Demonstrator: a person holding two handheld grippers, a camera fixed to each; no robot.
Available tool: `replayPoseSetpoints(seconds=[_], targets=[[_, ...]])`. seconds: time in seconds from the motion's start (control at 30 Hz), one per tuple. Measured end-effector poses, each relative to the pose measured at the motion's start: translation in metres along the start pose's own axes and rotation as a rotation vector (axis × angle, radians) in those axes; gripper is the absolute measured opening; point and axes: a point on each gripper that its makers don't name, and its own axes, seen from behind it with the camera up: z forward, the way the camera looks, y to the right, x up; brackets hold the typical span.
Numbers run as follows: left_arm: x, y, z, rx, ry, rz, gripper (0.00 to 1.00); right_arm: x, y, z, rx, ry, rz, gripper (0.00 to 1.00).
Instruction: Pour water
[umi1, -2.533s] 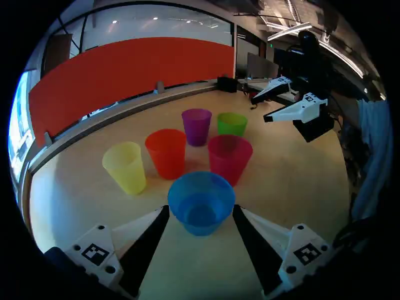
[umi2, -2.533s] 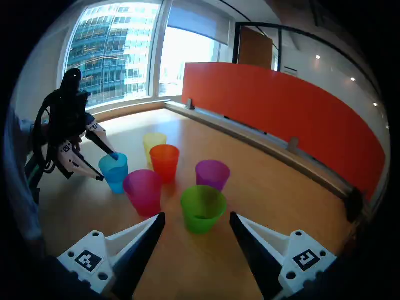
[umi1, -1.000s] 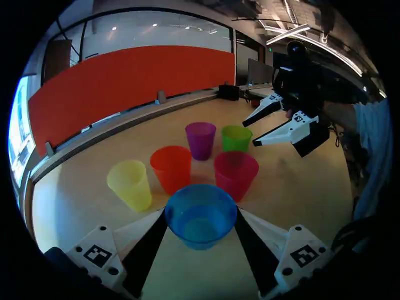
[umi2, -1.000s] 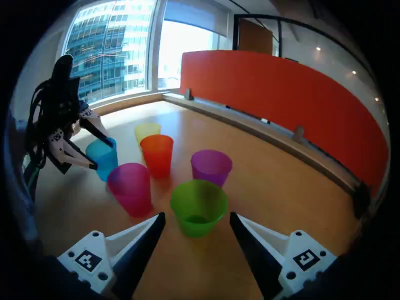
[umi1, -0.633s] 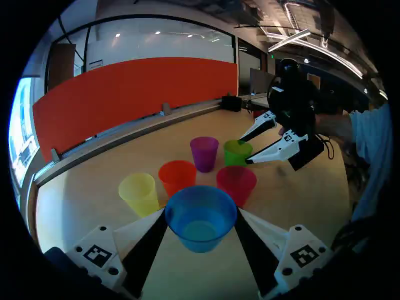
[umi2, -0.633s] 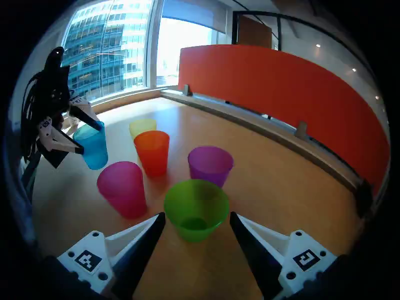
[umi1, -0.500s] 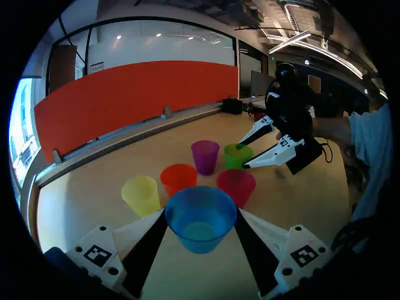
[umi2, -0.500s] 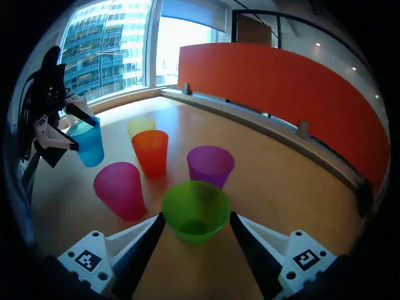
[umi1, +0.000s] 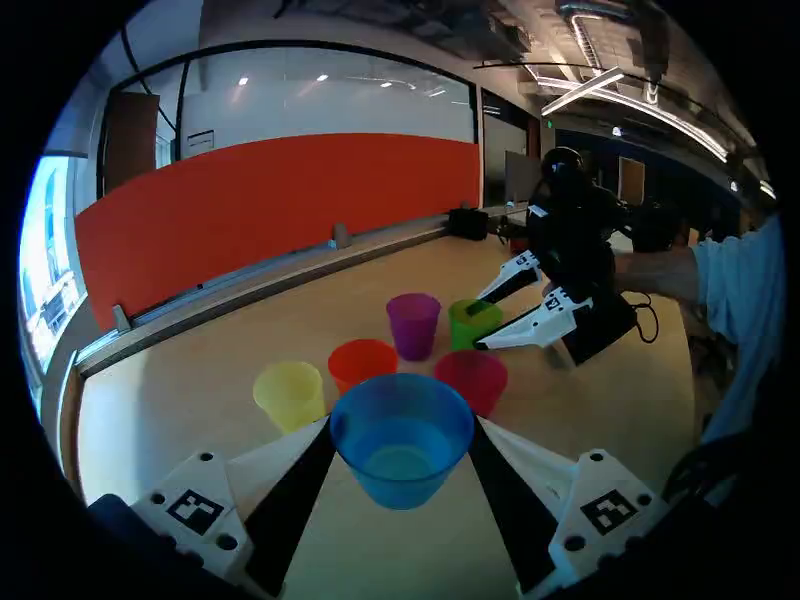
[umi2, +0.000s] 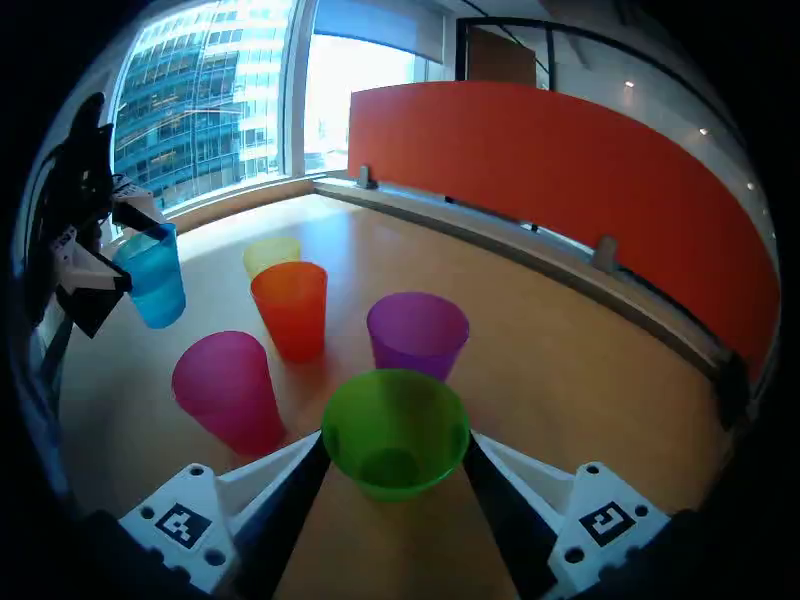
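Left gripper: fingers closed on both sides of the blue cup, which holds a little water. In the right gripper view this cup hangs roughly upright, clear of the wooden table.

Right gripper: fingers part-open, flanking the green cup, which stands on the table. They appear to touch its wall, but whether they press on it cannot be told.

Beyond the green cup stand the pink cup, orange cup, purple cup and yellow cup, upright and apart. An orange partition lines the table's far edge.
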Motion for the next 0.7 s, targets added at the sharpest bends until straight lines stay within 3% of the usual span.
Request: replayPoseSetpoints(seconds=[0.33, 0.7], targets=[[0.006, -0.001, -0.008, 0.010, 0.020, -0.003, 0.88, 0.012, -0.004, -0.011, -0.007, 0.039, 0.009, 0.91], [0.020, -0.002, -0.016, 0.018, 0.068, -0.003, 0.88, 0.046, -0.015, -0.050, -0.026, 0.135, -0.011, 0.92]])
